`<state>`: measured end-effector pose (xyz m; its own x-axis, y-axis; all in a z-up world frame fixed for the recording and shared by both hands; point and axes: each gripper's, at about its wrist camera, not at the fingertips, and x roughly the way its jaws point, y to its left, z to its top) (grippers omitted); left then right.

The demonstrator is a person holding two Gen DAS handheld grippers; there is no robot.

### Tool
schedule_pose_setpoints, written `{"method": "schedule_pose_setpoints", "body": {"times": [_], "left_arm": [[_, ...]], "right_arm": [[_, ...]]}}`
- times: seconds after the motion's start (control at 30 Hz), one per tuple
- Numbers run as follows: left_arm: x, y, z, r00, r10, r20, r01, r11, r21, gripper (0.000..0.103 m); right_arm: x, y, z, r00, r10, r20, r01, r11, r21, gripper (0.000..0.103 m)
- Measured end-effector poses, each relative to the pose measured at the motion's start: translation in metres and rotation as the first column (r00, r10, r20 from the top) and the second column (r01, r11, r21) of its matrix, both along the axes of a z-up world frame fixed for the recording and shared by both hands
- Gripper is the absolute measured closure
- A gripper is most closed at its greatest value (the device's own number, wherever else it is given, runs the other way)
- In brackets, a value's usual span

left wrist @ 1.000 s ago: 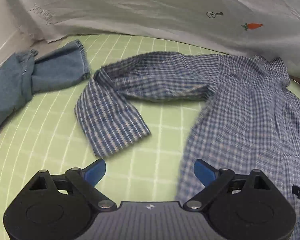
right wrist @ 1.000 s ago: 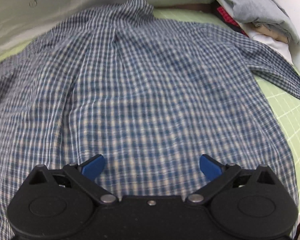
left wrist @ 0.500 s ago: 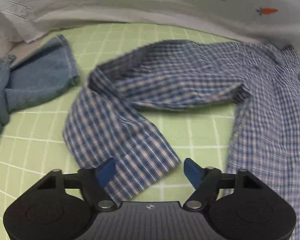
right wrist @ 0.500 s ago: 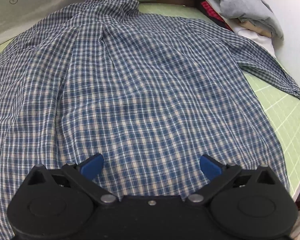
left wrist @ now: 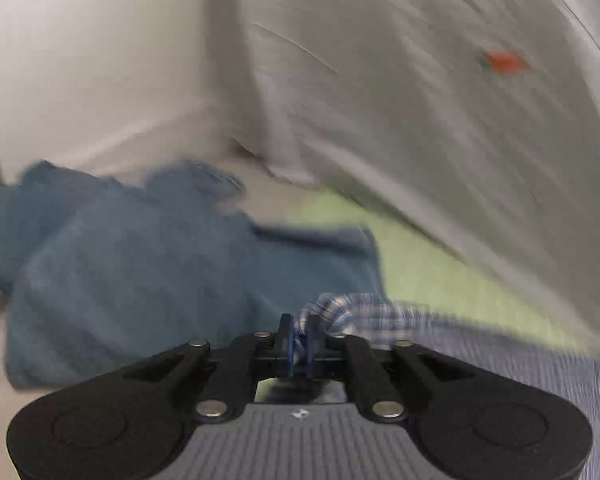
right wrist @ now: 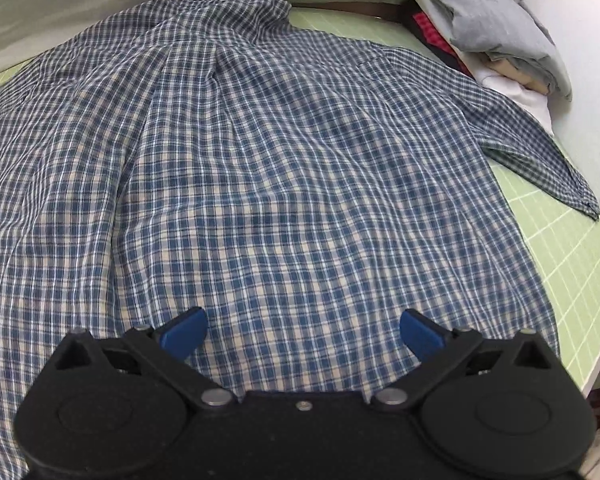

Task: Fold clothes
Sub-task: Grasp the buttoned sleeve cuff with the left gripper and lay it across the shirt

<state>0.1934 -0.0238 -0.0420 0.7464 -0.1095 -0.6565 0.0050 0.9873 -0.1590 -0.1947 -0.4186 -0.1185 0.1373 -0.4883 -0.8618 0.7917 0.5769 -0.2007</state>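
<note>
step: a sleeve is being gathered for folding.
left gripper (left wrist: 299, 346): jaws just closed, plaid sleeve (left wrist: 352, 312) pinched, lower centre.
right gripper (right wrist: 302, 330): held wide, empty, above the plaid shirt (right wrist: 260, 168) spread mid-frame.
next: sleeve to be laid across the body.

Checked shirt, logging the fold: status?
Left gripper just closed on blue checked cotton shirt sleeve. Right gripper open above it. Blue denim garment ahead.

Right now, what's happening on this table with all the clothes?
A person is folding a blue checked shirt spread on a green gridded mat, holding a gripper in each hand. The left gripper has just been closing, and checked cloth is now pinched between its pads. The right gripper hangs open over the shirt's lower back. Denim lies nearby.
</note>
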Motion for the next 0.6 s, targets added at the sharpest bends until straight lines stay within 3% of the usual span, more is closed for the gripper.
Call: {"method": "schedule_pose_setpoints", "body": {"times": [0.03, 0.1, 0.17, 0.2, 0.43, 0.53, 0.6], "left_arm": [[0.004, 0.005, 0.001, 0.999, 0.031, 0.013, -0.031, 1.0, 0.004, 0.082], [0.009, 0.011, -0.002, 0.998, 0.064, 0.005, -0.064, 0.998, 0.011, 0.05], [0.009, 0.013, -0.011, 0.997, 0.068, -0.044, -0.068, 0.998, -0.004, 0.031], [0.009, 0.014, -0.016, 0.995, 0.066, -0.071, -0.067, 0.998, -0.011, 0.027], [0.003, 0.003, -0.071, 0.965, 0.028, -0.261, -0.036, 0.999, -0.024, 0.024], [0.003, 0.001, -0.083, 0.96, 0.024, -0.279, -0.048, 0.996, -0.079, 0.027], [0.004, -0.002, -0.088, 0.958, 0.037, -0.284, -0.06, 0.995, -0.075, 0.037]], "right_arm": [[-0.001, -0.001, 0.0, 1.0, -0.008, 0.004, 0.008, 1.0, 0.004, 0.0], [-0.002, -0.002, 0.0, 1.0, -0.025, 0.013, 0.025, 1.0, 0.013, 0.0], [-0.002, -0.002, -0.001, 0.999, -0.04, 0.02, 0.039, 0.999, 0.019, 0.0], [-0.002, -0.001, -0.001, 0.999, -0.046, 0.022, 0.045, 0.999, 0.02, 0.0], [-0.003, 0.002, -0.001, 0.998, -0.06, 0.027, 0.059, 0.998, 0.019, 0.0], [-0.002, 0.002, 0.0, 0.999, -0.051, 0.02, 0.05, 0.999, 0.016, 0.0], [0.0, 0.002, 0.0, 0.999, -0.042, 0.014, 0.041, 0.999, 0.01, 0.0]]}}
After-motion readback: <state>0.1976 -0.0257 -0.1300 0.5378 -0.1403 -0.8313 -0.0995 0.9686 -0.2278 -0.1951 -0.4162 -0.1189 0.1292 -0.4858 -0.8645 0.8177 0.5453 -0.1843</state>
